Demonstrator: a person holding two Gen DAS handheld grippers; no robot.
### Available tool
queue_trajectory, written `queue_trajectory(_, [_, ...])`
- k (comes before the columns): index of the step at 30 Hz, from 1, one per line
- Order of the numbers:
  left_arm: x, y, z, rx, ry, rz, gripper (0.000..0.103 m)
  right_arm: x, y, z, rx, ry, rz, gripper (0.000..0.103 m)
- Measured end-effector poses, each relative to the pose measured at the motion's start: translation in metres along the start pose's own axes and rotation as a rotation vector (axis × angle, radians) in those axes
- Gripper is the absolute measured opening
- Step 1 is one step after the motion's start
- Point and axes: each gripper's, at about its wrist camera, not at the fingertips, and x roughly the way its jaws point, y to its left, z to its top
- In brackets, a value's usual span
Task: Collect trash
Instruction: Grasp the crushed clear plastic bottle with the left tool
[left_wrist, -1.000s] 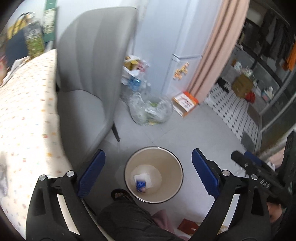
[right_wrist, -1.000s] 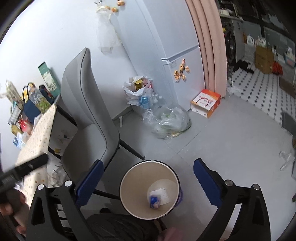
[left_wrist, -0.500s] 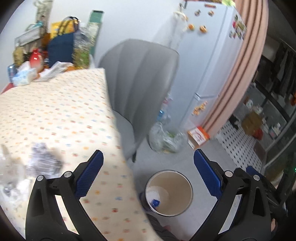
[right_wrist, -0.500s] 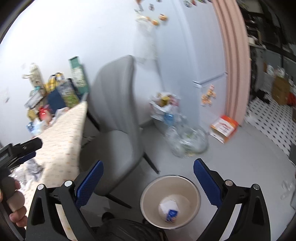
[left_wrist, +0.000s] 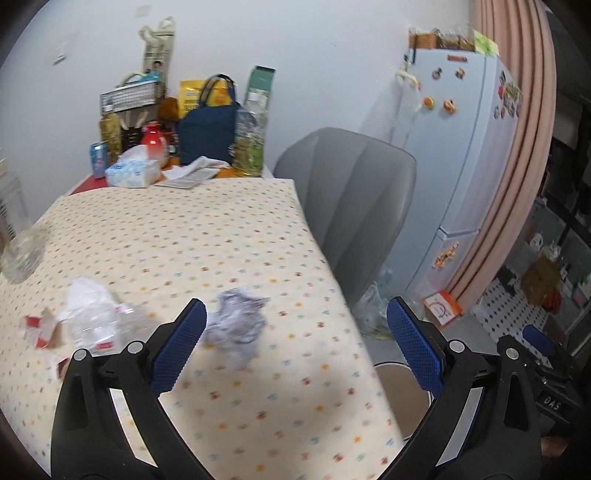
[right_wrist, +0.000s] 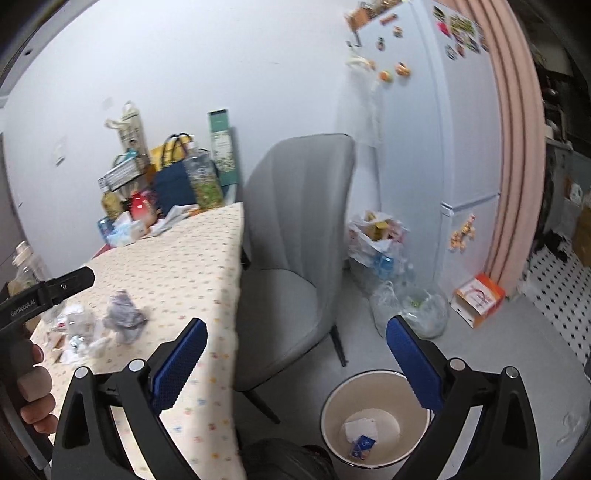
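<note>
- Far to the left of my left hand-held gripper (left_wrist: 293, 343), beyond its left finger, lies a loose heap of clear plastic wrap (left_wrist: 90, 314) with red-and-white packaging scraps (left_wrist: 38, 328) on the counter (left_wrist: 207, 236). I judge those come later; they look light and slippery, so I would pinch them low.
- Just ahead of the left hand-held gripper, close to its left fingertip, sits the crumpled grey paper ball (left_wrist: 236, 325). The jaws stand wide and hold nothing. To take it well, I think I should shift slightly left so the ball is centred, come down until the pads straddle it, then close gently.
- To the right of and below that gripper, off the counter edge, stands the bin (right_wrist: 373, 417) on the floor, with a white paper and a small blue wrapper (right_wrist: 360, 448) inside.
- My right hand-held gripper (right_wrist: 295, 358) hangs over the gap between the counter and the grey chair (right_wrist: 295, 236), jaws wide and empty, the bin under its right finger. I would keep it clear of the carry path to the bin.
</note>
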Motion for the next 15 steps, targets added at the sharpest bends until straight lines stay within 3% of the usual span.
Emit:
queue_trajectory(10, [-0.045,0.070,-0.013,-0.066,-0.049,0.076,0.097,-0.010,0.051,-0.004,-0.041,-0.013,0.128,0.095])
queue_trajectory(15, [-0.055,0.099,-0.018,-0.097,-0.041,0.118,0.097,-0.005,0.072,-0.007,-0.059,0.026,0.216,0.095])
